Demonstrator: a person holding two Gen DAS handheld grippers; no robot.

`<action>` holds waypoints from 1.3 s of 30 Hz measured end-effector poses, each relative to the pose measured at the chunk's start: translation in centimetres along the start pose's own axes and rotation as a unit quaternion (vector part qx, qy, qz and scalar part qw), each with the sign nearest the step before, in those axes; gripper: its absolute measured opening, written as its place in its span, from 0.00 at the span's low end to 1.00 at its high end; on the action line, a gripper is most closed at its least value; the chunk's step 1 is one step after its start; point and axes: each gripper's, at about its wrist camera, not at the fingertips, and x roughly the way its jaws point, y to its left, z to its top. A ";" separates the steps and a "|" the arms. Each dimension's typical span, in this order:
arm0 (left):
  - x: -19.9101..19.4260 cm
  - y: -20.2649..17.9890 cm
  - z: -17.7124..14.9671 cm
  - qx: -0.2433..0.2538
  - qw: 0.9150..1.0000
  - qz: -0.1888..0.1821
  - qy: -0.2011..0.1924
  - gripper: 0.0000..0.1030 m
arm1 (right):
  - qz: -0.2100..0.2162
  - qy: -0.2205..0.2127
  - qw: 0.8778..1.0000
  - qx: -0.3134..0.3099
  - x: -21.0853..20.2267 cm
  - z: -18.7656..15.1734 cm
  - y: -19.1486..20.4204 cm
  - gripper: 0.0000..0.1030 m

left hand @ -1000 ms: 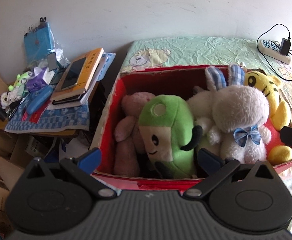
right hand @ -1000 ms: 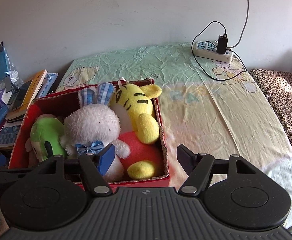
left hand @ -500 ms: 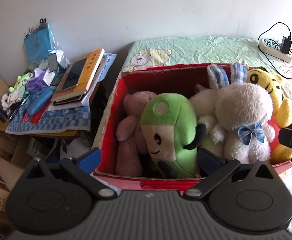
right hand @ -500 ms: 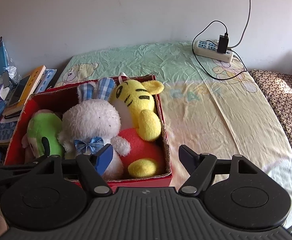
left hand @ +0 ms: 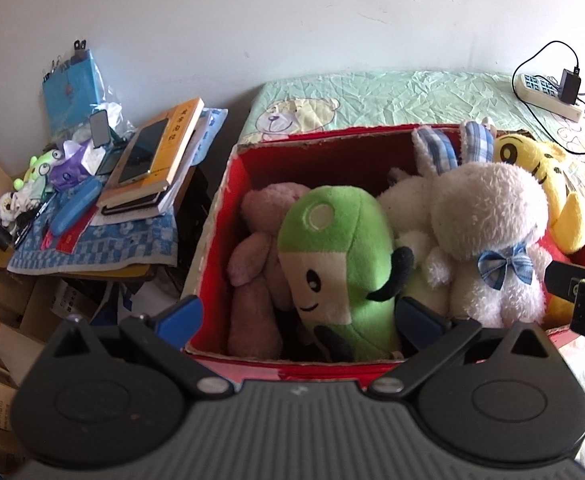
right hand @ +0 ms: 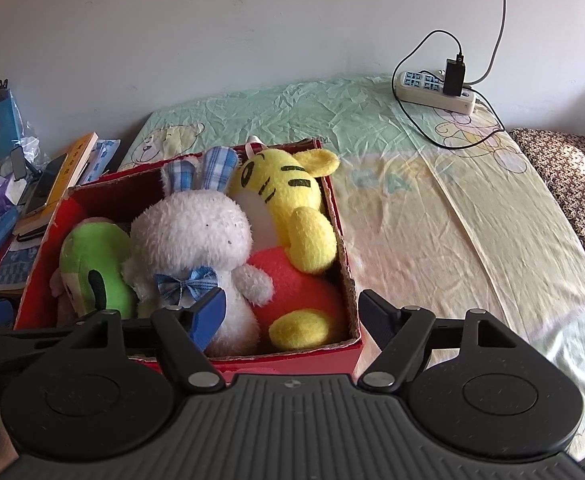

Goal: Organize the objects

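Since a second ago the red box (right hand: 344, 280) has slid slightly rightward in the left wrist view and the right tool's (right hand: 292, 312) jaws have spread a little wider; otherwise the scene is much as it was. The box sits on the bed (right hand: 452, 216), packed with a pink plush (left hand: 260, 240), a green plush (left hand: 332, 256), a white rabbit (right hand: 196, 240) with a blue bow and a yellow tiger (right hand: 288, 204) over a red plush (right hand: 296, 280).

Both tools hang above the near rim of the box. The left tool (left hand: 298, 318) stands wide open, holding nothing, with the green plush's lower end showing between its fingers. The right tool also stands wide and empty, straddling the box's near right corner.

The toys look light, soft and springy, so a pinch would likely sink in before it bites; a limb, ear or narrow neck seems the surest hold. The box looks like worn cardboard, stiff enough to push or grip by its wall, though it may flex.
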 end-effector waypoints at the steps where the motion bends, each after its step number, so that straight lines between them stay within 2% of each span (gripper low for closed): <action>1: 0.1 0.0 0.0 0.000 1.000 -0.001 0.000 1.00 | 0.001 0.001 1.000 0.001 0.1 0.0 0.0 0.73; 12: 0.5 0.4 0.3 0.000 1.000 -0.013 0.002 1.00 | 0.016 -0.002 1.000 -0.012 0.5 0.5 0.7 0.74; 30: 0.2 0.3 0.1 0.003 1.000 -0.010 0.011 1.00 | 0.033 0.016 0.999 -0.012 0.4 0.4 0.7 0.74; 39: -0.9 -0.7 -0.6 0.015 1.000 0.004 0.006 1.00 | 0.031 0.006 0.999 -0.006 -0.9 -0.4 -0.4 0.74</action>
